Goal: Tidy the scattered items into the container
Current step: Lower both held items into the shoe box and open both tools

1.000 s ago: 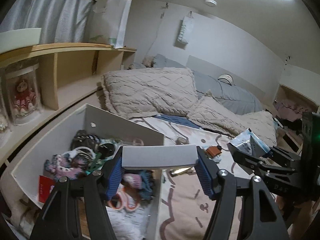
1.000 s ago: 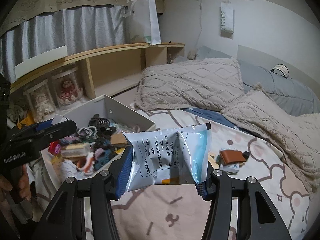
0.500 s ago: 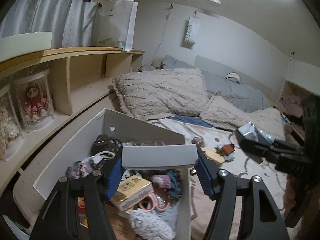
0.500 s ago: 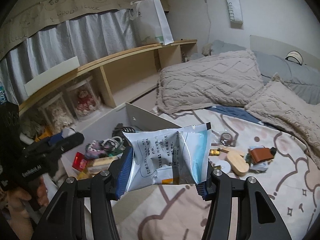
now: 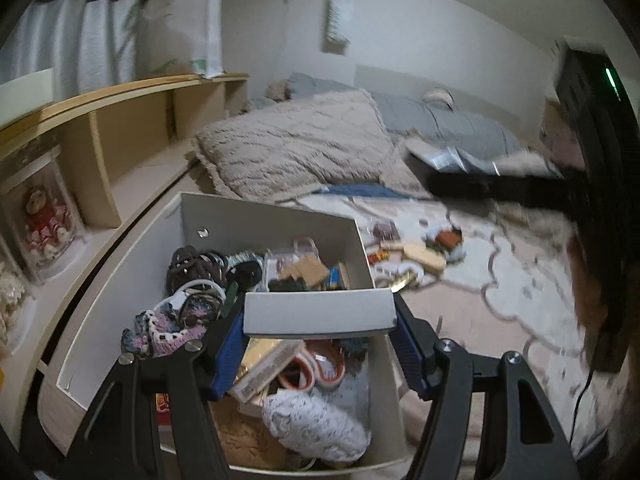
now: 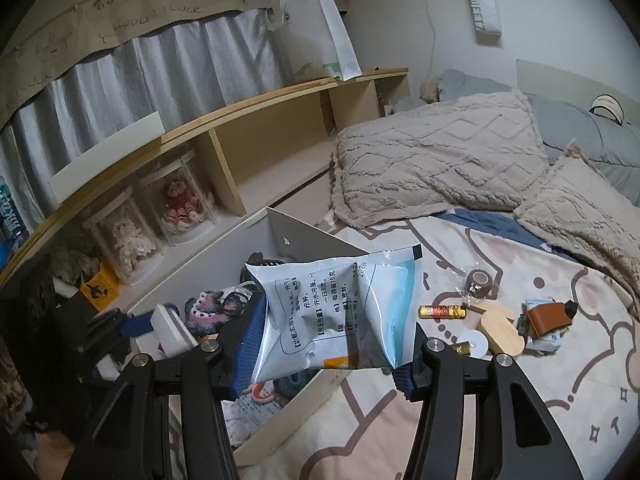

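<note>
the left tool (image 5: pixel 320 354) is clamped on a flat white box (image 5: pixel 318 314), holding it over the big white container (image 5: pixel 276 216) that sits on the bed (image 5: pixel 460 308) against the shelf. the box blocks the middle of the container, so i can't count what's in there; what shows is a tangle of dark cords (image 5: pixel 192 264), a knitted purple thing (image 5: pixel 168 324), a ball of white yarn (image 5: pixel 316 426) and a clear case, rest is a jumble.

right tool (image 6: pixel 334 340) is squeezing one pale blue packet (image 6: pixel 340 316) with printed text, held up just at the container's near edge. the packet hides most of the container in the right wrist view, only its far corner (image 6: pixel 296 228) and a bit of contents show.

the right wrist view gives the clean look at the loose stuff on the bed: one roll of brown tape (image 6: pixel 480 282), one small yellow tube (image 6: pixel 442 312), one wooden paddle-shaped piece (image 6: pixel 500 330), one white disc (image 6: pixel 472 343), one brown leather pouch (image 6: pixel 546 318) lying on something pale blue i can't identify. in the left wrist view that same pile is blurred.

left view also catches the right tool (image 5: pixel 460 184) smeared by motion, with the packet (image 5: pixel 452 158) just a silvery streak. two dolls in clear cases (image 6: pixel 156 216) on the shelf, only one shows whole in the left view.
</note>
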`<control>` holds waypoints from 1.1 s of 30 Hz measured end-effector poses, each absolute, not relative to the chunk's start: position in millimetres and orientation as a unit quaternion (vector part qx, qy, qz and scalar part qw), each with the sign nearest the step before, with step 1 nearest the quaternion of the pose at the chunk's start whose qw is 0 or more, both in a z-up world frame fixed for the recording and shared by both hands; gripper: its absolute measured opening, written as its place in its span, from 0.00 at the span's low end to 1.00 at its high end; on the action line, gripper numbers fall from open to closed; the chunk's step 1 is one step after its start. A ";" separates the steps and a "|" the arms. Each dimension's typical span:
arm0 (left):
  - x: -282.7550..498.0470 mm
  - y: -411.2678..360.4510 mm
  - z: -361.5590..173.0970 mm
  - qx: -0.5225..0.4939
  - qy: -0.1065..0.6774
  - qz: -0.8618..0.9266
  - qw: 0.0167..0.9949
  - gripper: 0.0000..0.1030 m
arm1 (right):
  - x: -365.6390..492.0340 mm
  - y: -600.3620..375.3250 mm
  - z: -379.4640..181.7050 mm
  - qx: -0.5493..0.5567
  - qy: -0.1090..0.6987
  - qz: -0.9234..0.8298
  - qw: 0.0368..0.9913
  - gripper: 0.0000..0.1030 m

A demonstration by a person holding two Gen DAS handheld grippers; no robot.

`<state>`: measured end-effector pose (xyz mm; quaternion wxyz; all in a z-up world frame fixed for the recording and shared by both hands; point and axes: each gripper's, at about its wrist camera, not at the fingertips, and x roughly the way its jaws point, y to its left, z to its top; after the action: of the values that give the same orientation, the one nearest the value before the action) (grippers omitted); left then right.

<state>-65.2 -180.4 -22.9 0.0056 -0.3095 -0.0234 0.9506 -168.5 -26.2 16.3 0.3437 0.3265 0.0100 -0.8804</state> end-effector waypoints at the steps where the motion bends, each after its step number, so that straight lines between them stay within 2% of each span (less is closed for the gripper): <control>1: -65.6 -179.6 -25.5 -0.313 -0.017 0.949 0.009 0.63 | -170.3 -28.0 16.6 0.327 0.012 -0.880 0.344 0.54; 16: -82.5 -169.2 -62.6 -0.372 0.040 0.925 0.067 0.63 | -205.2 -61.7 5.7 0.342 0.020 -0.869 0.356 0.54; 29: -89.5 -170.9 -79.7 -0.405 0.043 0.910 0.075 0.64 | -236.6 -94.2 -36.2 0.383 0.092 -0.830 0.395 0.54; 33: -91.2 -169.6 -80.6 -0.408 0.041 0.909 0.078 0.76 | -244.6 -100.7 -50.5 0.400 0.104 -0.817 0.401 0.54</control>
<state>-91.2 -169.6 -80.6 0.0778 -0.4083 0.0414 0.9086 -244.6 -100.7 -50.5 0.4014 0.3997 0.1042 -0.8175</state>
